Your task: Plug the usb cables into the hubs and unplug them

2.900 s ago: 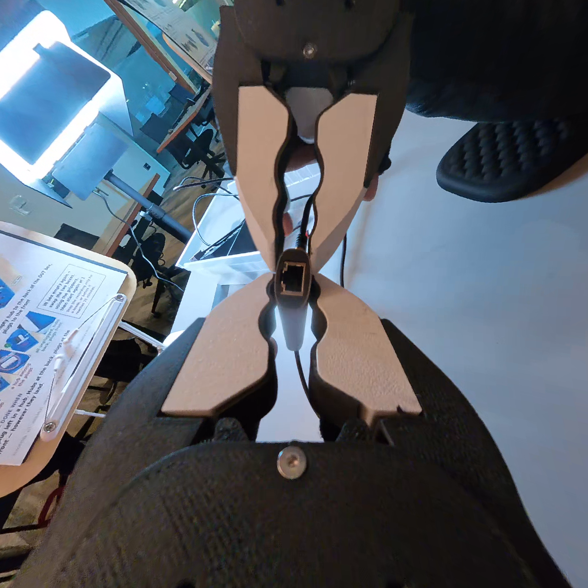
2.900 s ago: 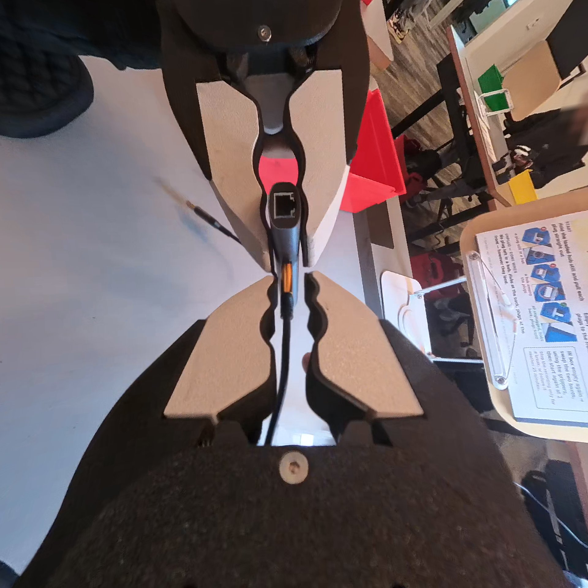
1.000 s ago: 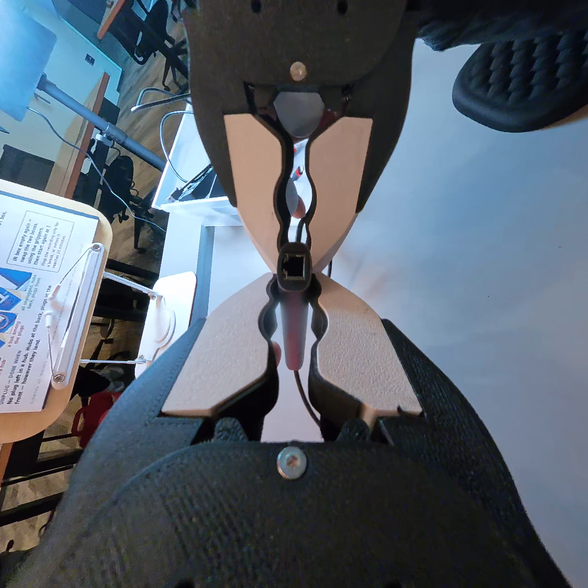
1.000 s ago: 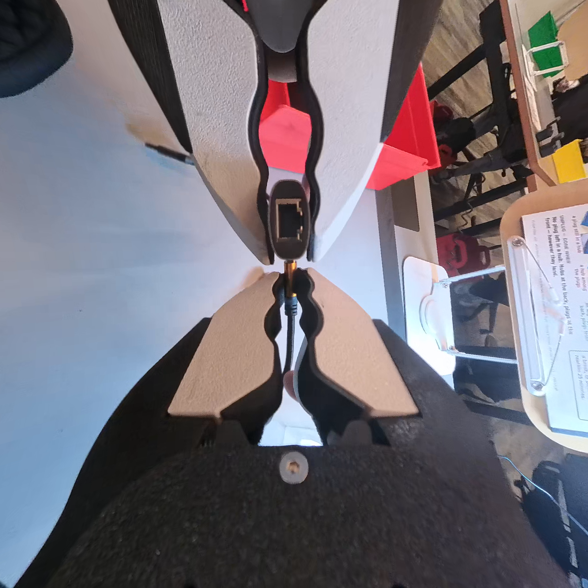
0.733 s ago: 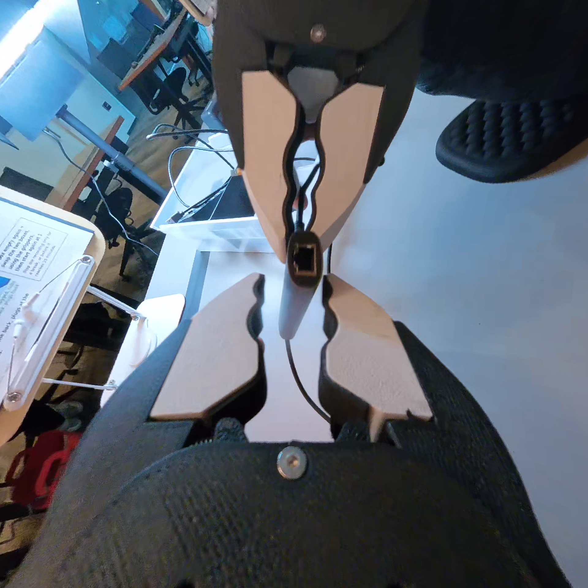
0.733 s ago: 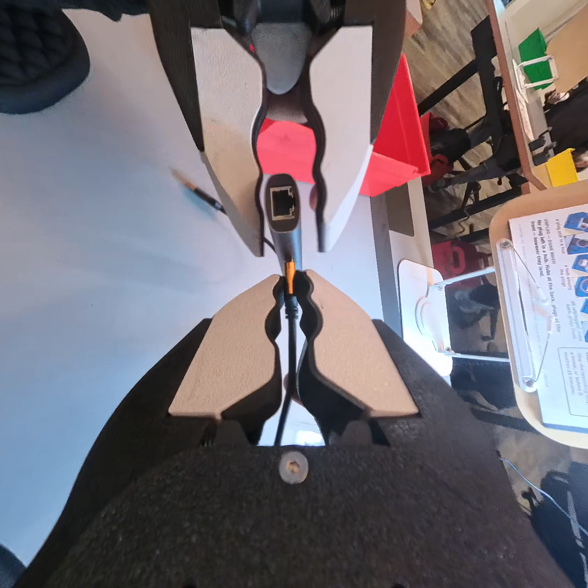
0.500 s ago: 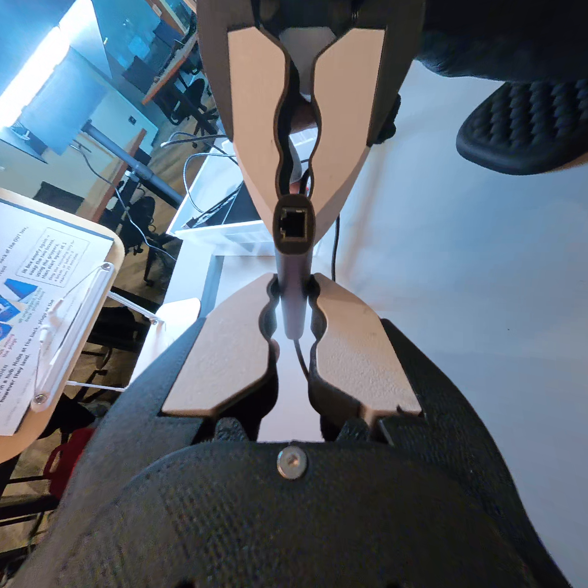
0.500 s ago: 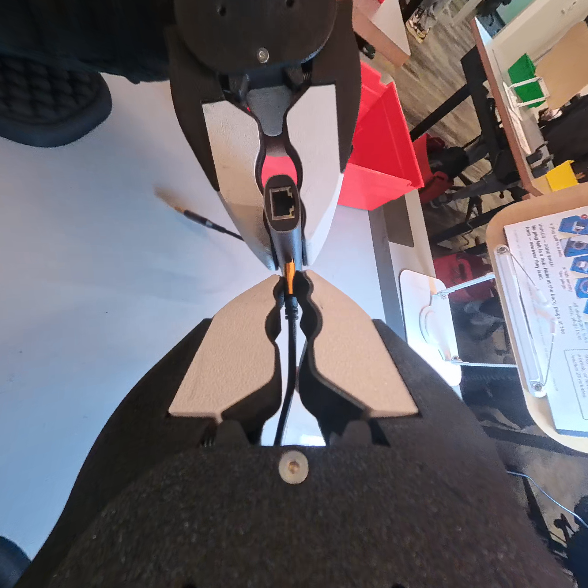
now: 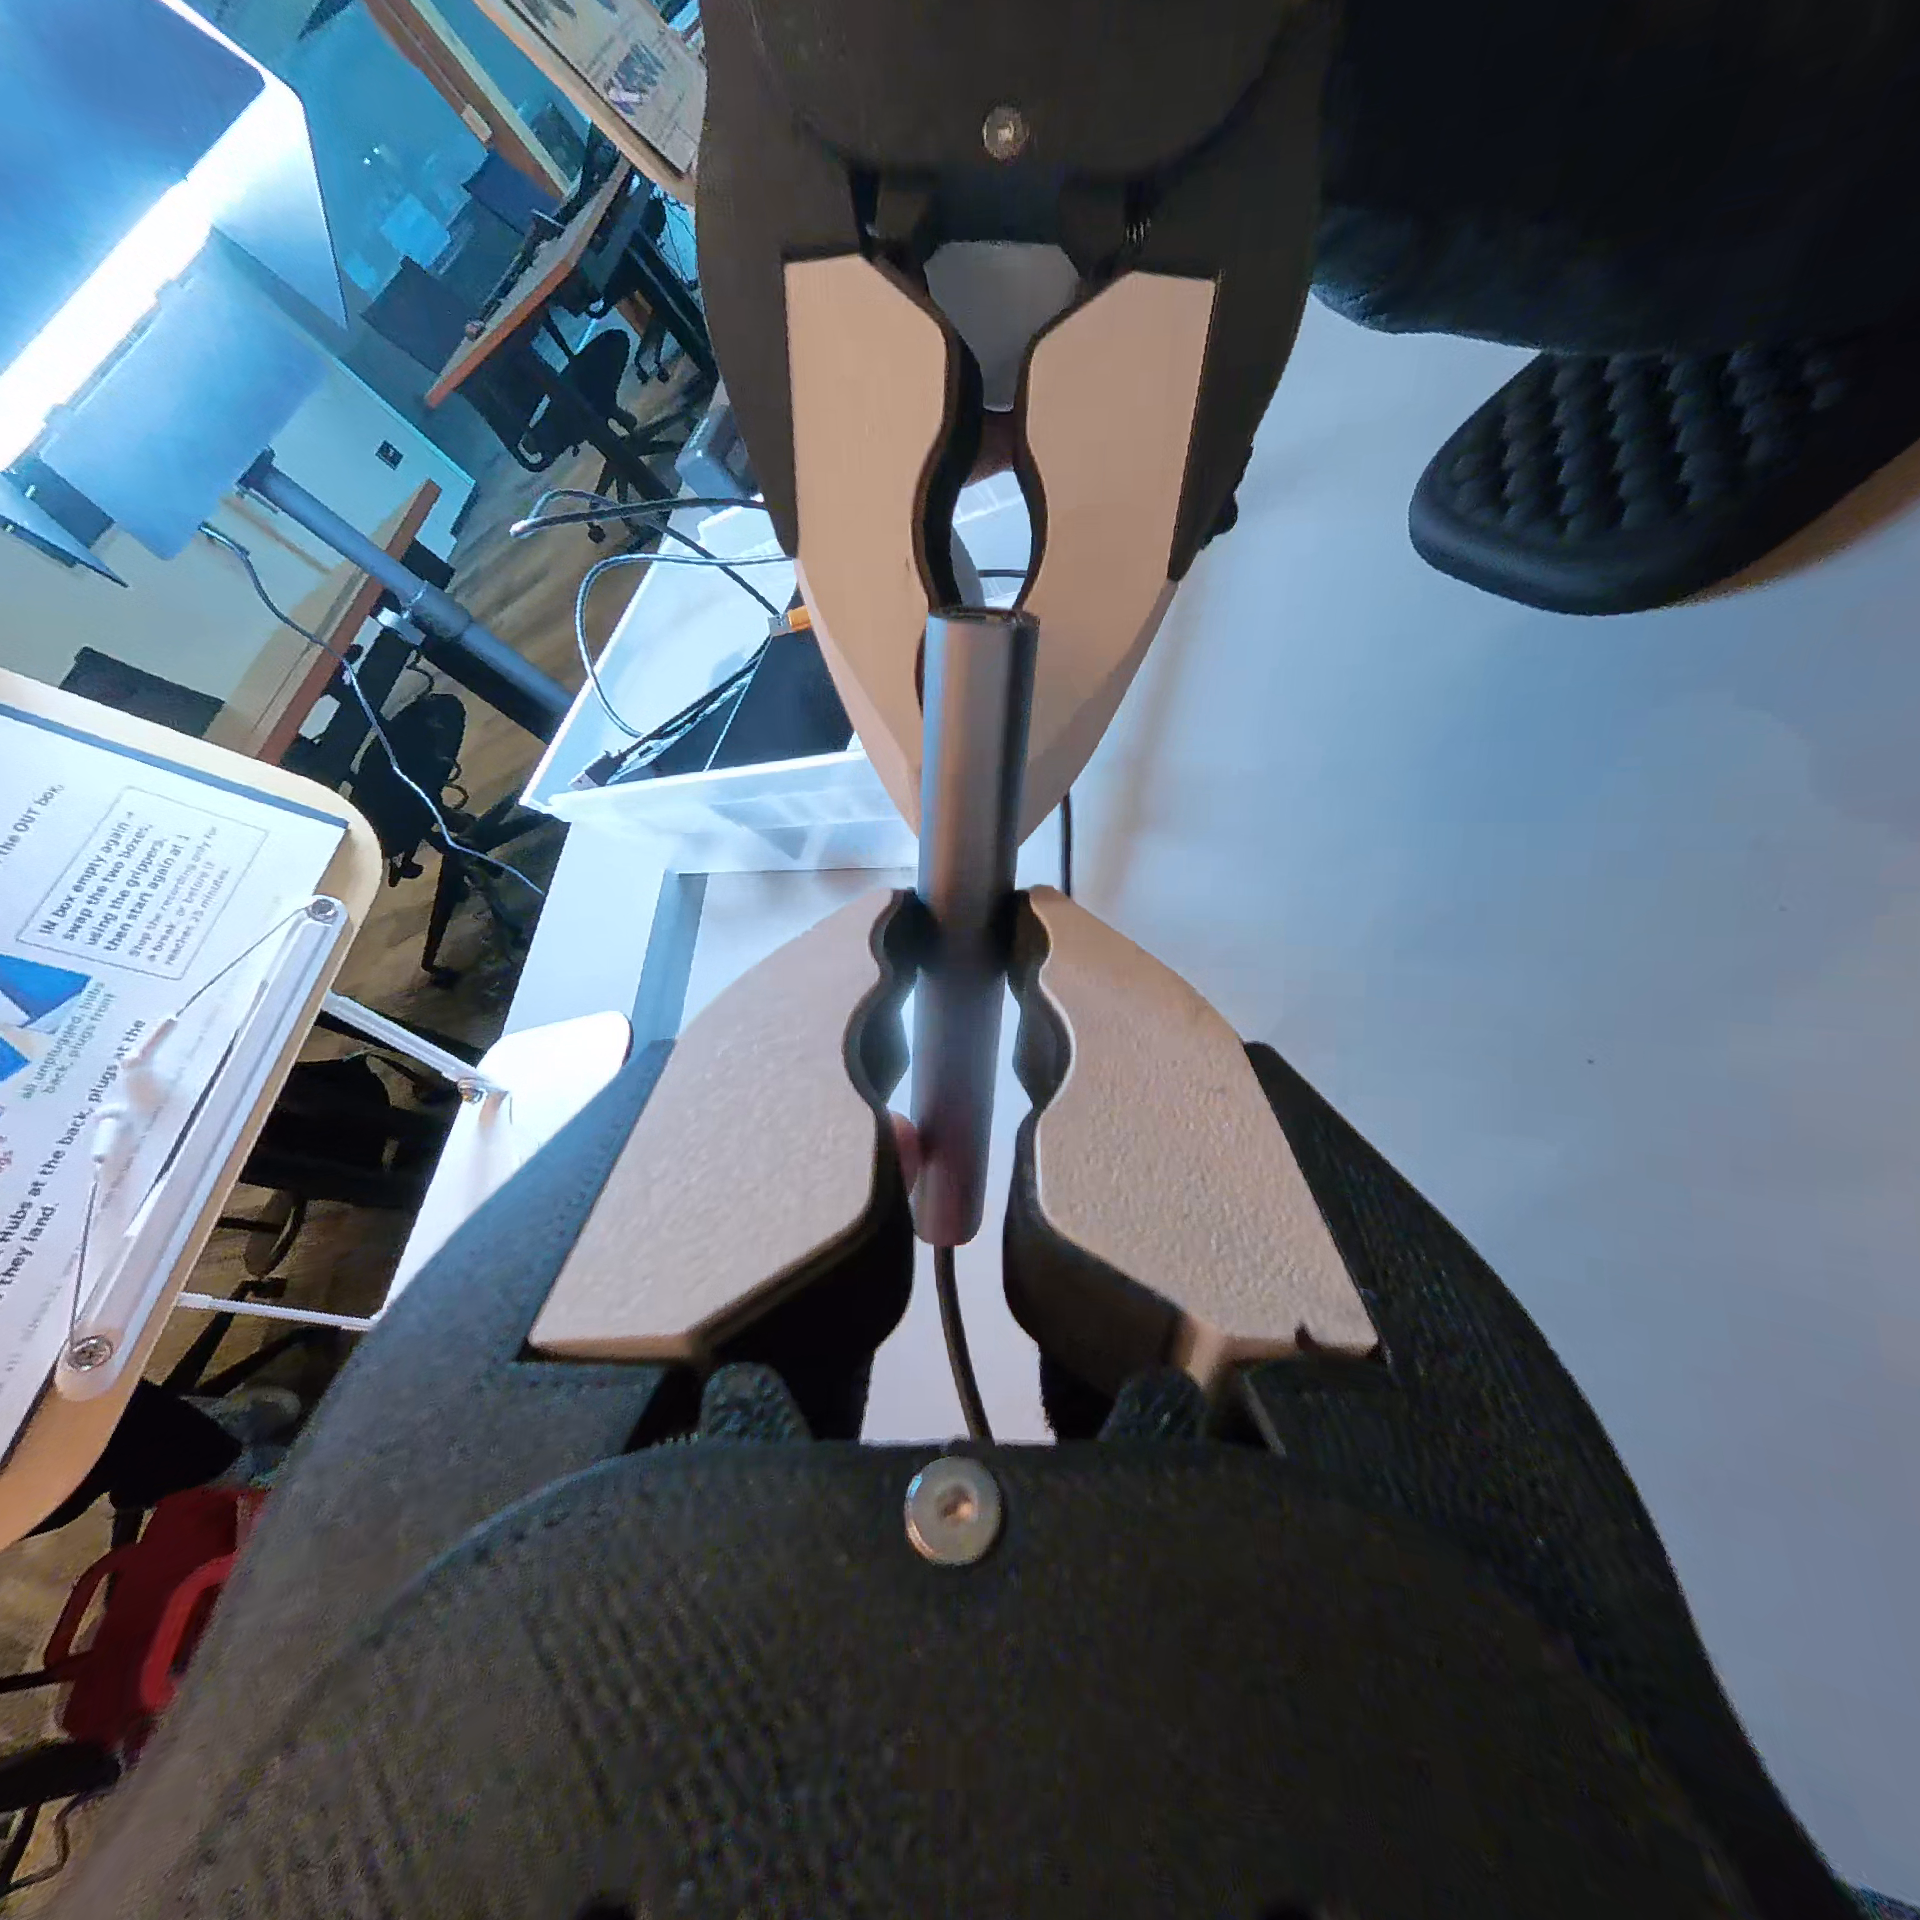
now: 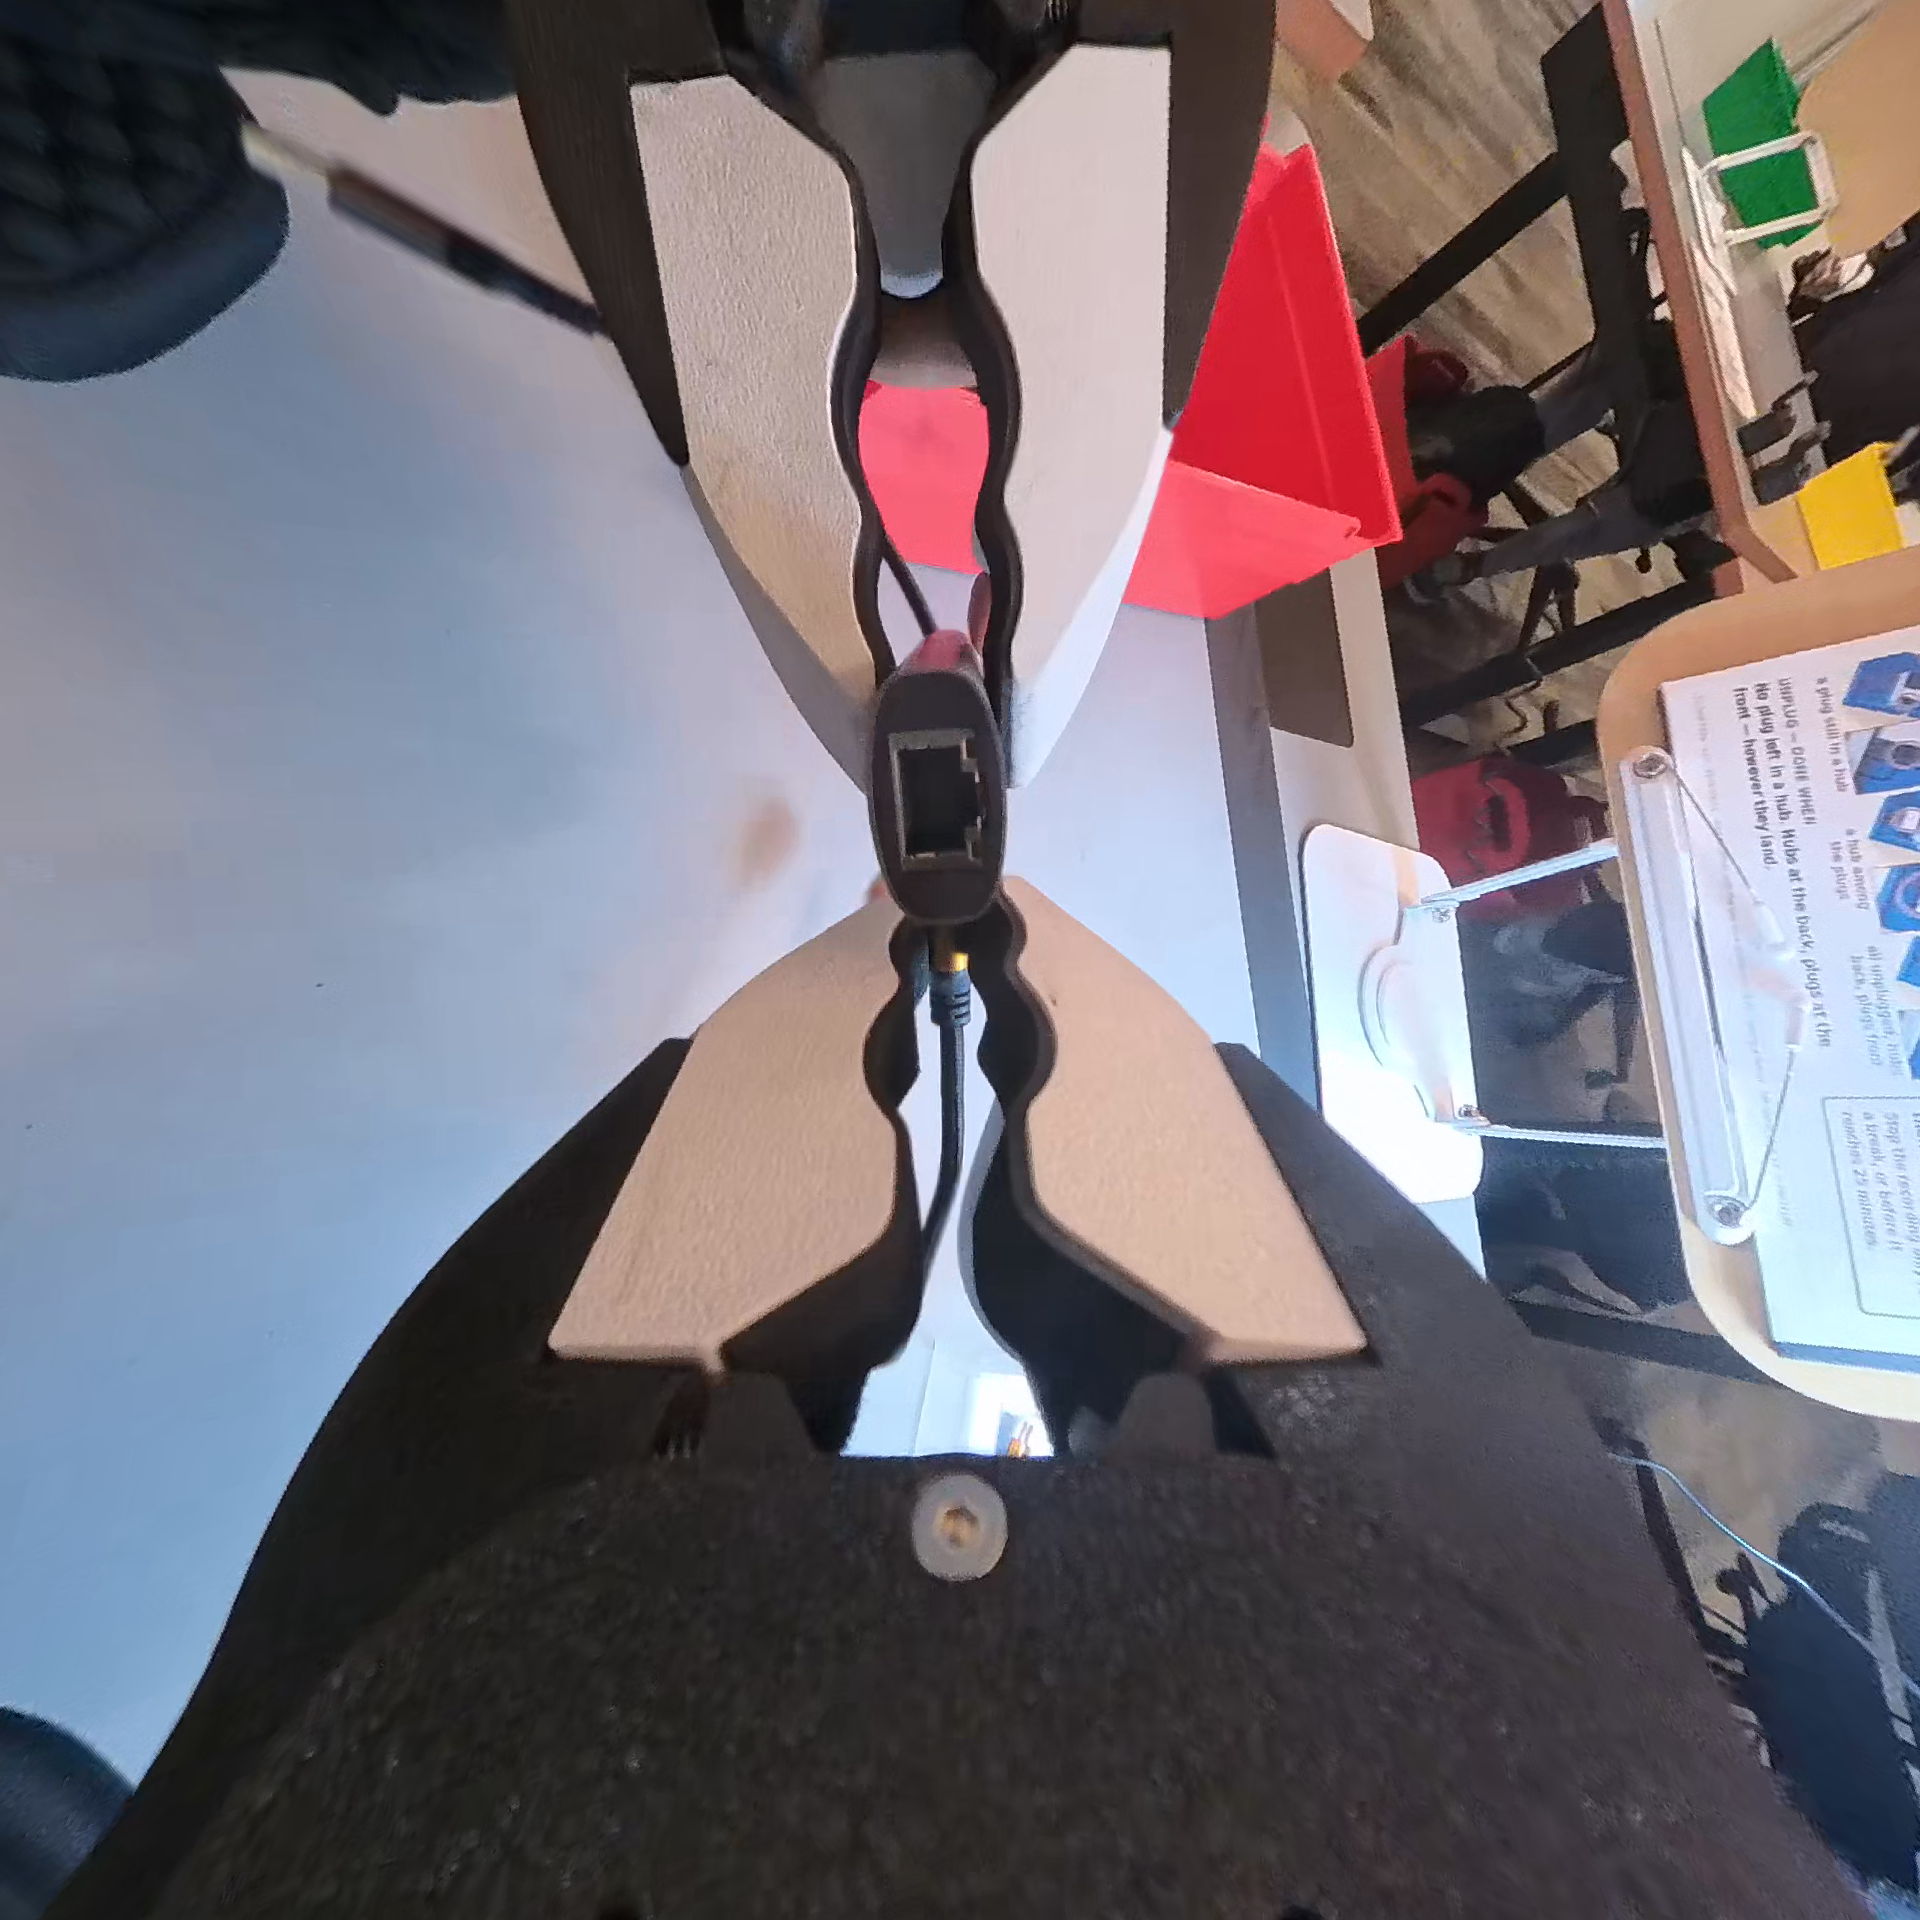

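A grey usb hub point(image 9: 961, 831) with a network socket on its end point(image 10: 940, 805) is held between the two facing grippers. My left gripper point(image 9: 966, 902) is shut on the hub's body, and a thin black lead hangs from the hub's near end. It also shows at the top of the right wrist view point(image 10: 951, 727). My right gripper point(image 10: 956, 930) is shut on a black usb cable's plug with a gold collar point(image 10: 945, 977), right under the hub's end. I cannot tell whether the plug is seated. The right gripper point(image 9: 966, 831) shows opposite in the left wrist view.
All this is above a white table point(image 10: 416, 727). A red bin point(image 10: 1278, 436) stands at its far edge, and a clear bin with cables point(image 9: 727, 748) at the other end. A loose cable end point(image 10: 457, 249) lies on the table. An instruction sheet on a stand point(image 10: 1787, 935) is beside it. Less than 4 cm separates the two grippers' tips.
My left gripper opened briefly around the hub and shut on it again. The hub has tipped so its socket end faces the right gripper. The two grippers have come closer.
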